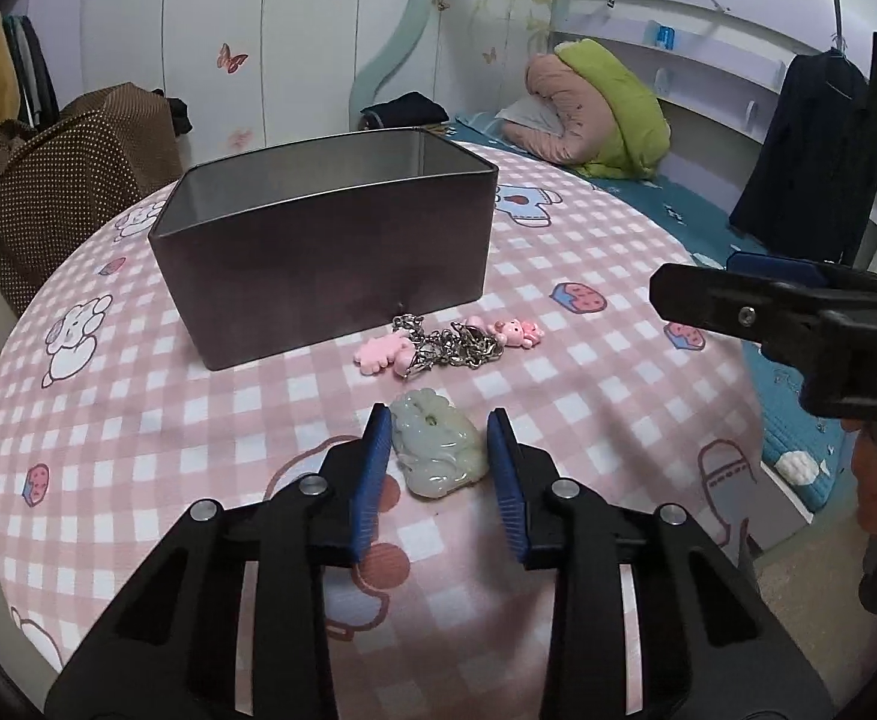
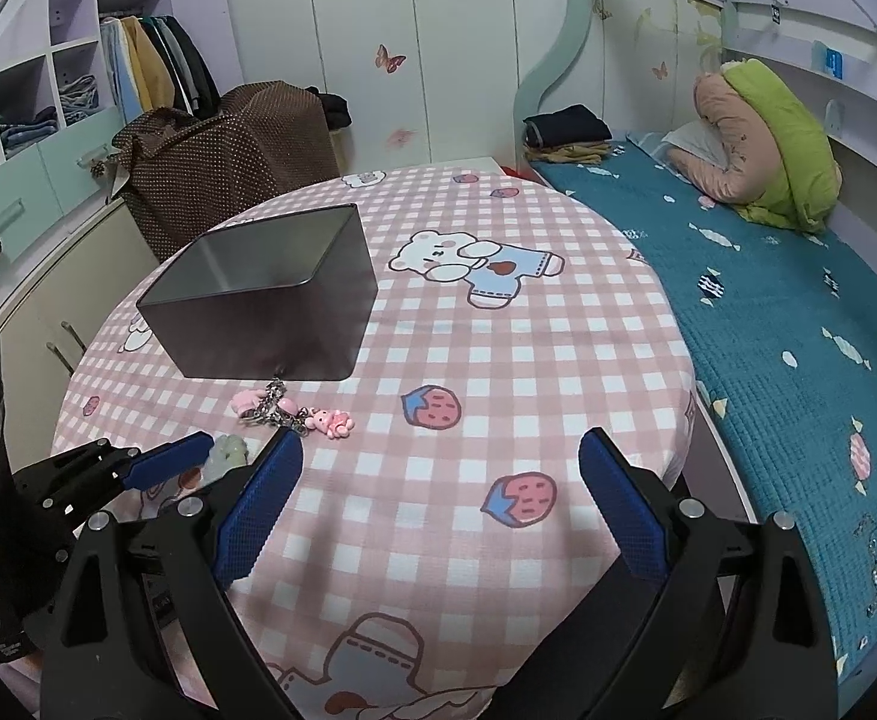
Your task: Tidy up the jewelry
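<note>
Fingers (image 1: 378, 450) of the left gripper (image 1: 438, 450) are set part-way apart on either side of one pale green jade pendant (image 1: 438, 450), which lies flat on the tabletop (image 1: 588, 420); a narrow gap is seen on each side of the stone, so it is bracketed but not clamped. The left gripper is held low, angled forward and down over the near part of the checked pink cloth, and in the right wrist view it is seen entering from the left edge, with the pendant (image 2: 231, 450) just beyond its blue pad.

The right gripper (image 2: 441, 462) is held higher over the near right part of the tabletop (image 2: 498, 330), its fingers (image 2: 618, 510) spread wide with nothing between them; only cloth is seen in the gap. In the left wrist view it (image 1: 708, 294) reaches in from the right edge.

One open, dark rectangular metal tin (image 1: 330, 252) stands upright beyond the pendant, and nothing can be made out inside it. Just in front of its near wall one tangle of silver chain (image 1: 444, 342) is laid, with two pink charms at its ends: one (image 1: 381, 354) on the left and one bear-shaped (image 1: 516, 331) on the right. The chain reaches the foot of the tin; whether it touches cannot be told. The pendant lies near the chain but apart from it.
</note>
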Motion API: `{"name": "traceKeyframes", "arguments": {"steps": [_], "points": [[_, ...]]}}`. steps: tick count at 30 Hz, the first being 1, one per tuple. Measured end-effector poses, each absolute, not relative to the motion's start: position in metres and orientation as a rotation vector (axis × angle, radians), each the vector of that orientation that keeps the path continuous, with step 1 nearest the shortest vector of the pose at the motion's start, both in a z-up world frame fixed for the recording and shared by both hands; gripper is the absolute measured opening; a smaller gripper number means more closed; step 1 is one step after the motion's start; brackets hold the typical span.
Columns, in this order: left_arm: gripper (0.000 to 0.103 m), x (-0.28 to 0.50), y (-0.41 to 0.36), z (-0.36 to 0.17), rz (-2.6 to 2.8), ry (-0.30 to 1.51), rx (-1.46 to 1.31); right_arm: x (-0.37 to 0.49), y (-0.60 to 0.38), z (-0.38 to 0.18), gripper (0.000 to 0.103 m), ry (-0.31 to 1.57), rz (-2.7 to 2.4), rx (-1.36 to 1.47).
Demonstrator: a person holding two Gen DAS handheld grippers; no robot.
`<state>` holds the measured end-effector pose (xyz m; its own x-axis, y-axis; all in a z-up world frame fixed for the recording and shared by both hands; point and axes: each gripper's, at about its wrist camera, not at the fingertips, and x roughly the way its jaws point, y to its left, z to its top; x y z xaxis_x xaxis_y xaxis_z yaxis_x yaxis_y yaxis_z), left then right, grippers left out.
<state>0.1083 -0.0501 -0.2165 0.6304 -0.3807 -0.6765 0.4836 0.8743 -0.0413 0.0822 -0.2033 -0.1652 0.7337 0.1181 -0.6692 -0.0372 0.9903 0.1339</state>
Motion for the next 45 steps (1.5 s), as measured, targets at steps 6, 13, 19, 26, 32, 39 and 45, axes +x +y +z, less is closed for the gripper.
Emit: {"name": "traceKeyframes", "arguments": {"steps": [6, 13, 19, 26, 32, 39, 45], "points": [[0.031, 0.109, -0.046, -0.215, -0.498, 0.738, 0.127, 0.084, -0.199, -0.167, 0.09, 0.742, 0.113, 0.105], [0.03, 0.116, -0.034, -0.211, -0.482, 0.741, 0.099, 0.089, -0.191, -0.168, 0.09, 0.742, 0.135, 0.092], [0.03, 0.118, -0.02, -0.203, -0.46, 0.723, 0.066, 0.093, -0.184, -0.168, 0.09, 0.745, 0.153, 0.075], [0.03, 0.12, -0.001, -0.194, -0.435, 0.699, 0.03, 0.107, -0.173, -0.18, 0.074, 0.778, 0.162, 0.031], [0.03, 0.124, 0.008, -0.193, -0.423, 0.695, 0.008, 0.121, -0.165, -0.193, 0.055, 0.821, 0.195, -0.004], [0.03, 0.129, 0.011, -0.192, -0.424, 0.695, -0.007, 0.129, -0.153, -0.197, 0.038, 0.815, 0.225, -0.073], [0.03, 0.135, 0.013, -0.194, -0.422, 0.705, -0.022, 0.133, -0.15, -0.196, 0.01, 0.813, 0.248, -0.083]]}}
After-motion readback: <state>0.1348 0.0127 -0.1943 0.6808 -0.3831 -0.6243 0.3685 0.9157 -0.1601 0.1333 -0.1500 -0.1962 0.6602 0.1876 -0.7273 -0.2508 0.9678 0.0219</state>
